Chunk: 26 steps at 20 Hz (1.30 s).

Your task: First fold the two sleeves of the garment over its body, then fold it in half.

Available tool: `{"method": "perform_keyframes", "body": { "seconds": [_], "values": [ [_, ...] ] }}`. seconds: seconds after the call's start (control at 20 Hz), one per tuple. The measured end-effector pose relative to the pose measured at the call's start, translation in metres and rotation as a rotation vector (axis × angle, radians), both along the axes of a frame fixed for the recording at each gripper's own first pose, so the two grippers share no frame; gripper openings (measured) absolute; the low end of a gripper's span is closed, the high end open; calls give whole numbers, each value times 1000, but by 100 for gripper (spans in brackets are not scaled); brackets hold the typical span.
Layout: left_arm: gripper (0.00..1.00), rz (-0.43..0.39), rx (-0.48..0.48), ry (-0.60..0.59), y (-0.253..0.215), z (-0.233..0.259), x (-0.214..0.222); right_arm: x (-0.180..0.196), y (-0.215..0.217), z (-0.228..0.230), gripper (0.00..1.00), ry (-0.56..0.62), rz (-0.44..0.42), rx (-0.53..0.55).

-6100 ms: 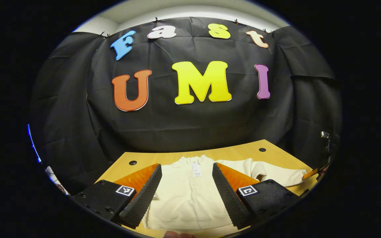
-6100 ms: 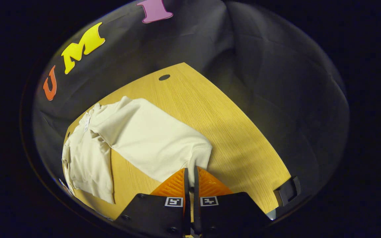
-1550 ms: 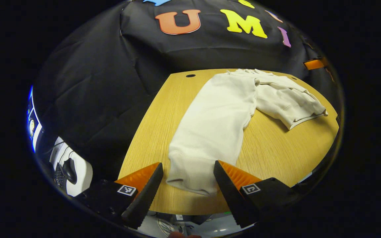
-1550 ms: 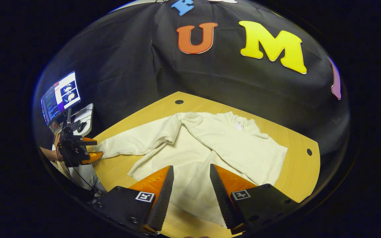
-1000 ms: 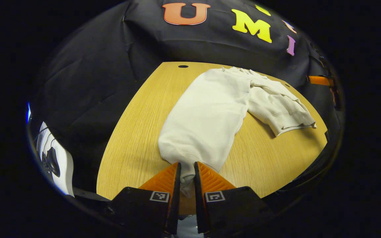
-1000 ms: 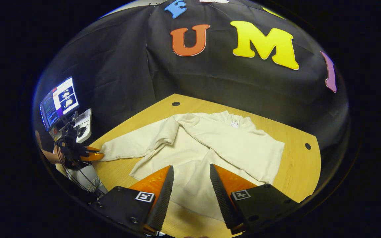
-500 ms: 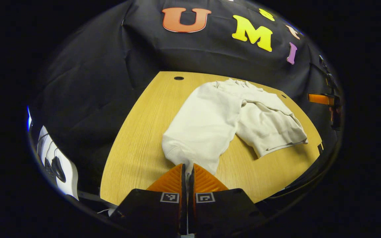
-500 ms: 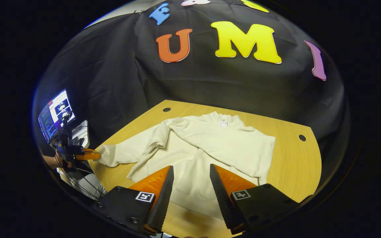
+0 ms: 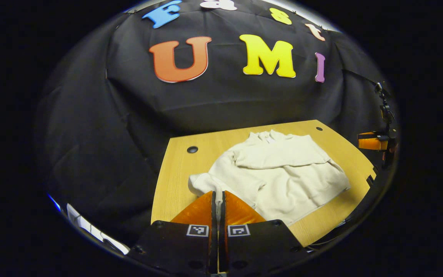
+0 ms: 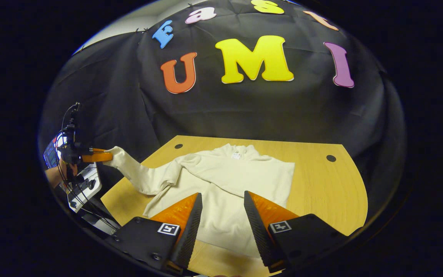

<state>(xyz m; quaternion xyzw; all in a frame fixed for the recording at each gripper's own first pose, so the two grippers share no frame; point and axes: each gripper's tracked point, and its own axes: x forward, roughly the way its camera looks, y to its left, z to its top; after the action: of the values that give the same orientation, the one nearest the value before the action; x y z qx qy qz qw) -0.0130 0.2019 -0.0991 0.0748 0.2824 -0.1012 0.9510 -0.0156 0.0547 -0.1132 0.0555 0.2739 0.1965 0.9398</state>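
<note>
A cream sweatshirt lies on the wooden table, neck toward the wall. One sleeve lies folded across its body. My left gripper is shut on the cuff of the other sleeve. In the right gripper view that left gripper holds the cuff up off the table at the left, and the sleeve hangs from it down to the shoulder. My right gripper stands open above the sweatshirt's lower body, nothing between its fingers. The right gripper also appears at the far right in the left gripper view.
Two round cable holes sit near the table's back corners. Bare wood lies right of the sweatshirt. A desk with a keyboard and cables stands beyond the table's left edge, beside a hand.
My left gripper, shut on the cuff, has lifted the sleeve off the table and swung toward the body. The right gripper stays open above the hem.
</note>
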Motion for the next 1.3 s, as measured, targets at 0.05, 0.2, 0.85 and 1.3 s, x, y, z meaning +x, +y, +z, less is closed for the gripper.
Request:
{"method": "perform_keyframes", "body": {
  "seconds": [0.05, 0.2, 0.85, 1.3],
  "values": [
    [4, -30, 8, -18, -13, 14, 14, 0, -12, 1, 70, -3, -24, 7],
    [3, -131, 28, -53, -53, 41, 54, 1, -40, 6, 71, -14, -94, 28],
    [0, -381, -46, -86, -198, 76, 147, -13, -123, -1, 71, 16, -288, 55],
    [3, -657, -121, -25, -384, 29, 187, -53, -204, -2, 71, 26, -475, 17]
  ]
}}
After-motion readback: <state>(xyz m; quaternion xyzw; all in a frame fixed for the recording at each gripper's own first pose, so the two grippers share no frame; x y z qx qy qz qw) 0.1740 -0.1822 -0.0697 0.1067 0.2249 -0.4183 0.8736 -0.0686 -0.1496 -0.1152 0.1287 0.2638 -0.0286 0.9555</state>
